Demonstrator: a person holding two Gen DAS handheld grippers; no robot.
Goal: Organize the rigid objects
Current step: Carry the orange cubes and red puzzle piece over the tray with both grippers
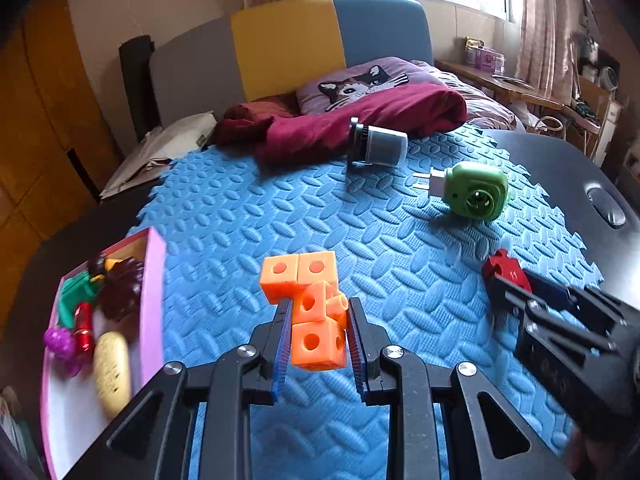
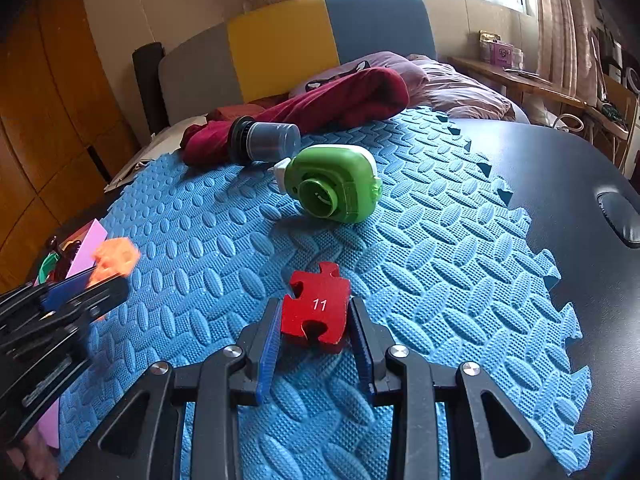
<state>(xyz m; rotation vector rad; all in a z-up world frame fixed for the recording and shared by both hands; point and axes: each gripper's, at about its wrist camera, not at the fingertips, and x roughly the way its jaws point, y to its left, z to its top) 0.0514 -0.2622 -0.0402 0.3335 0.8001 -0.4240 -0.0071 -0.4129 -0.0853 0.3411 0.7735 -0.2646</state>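
My left gripper is shut on an orange block of linked cubes and holds it above the blue foam mat; the block also shows blurred in the right wrist view. My right gripper is shut on a red puzzle piece marked 11, low over the mat; the piece also shows in the left wrist view. A green plug-in device and a grey cylinder with a black cap lie on the mat farther back.
A pink box at the mat's left edge holds several small toys. A dark red cloth lies at the mat's far edge against a bed. The mat sits on a black table with a dark mouse at right.
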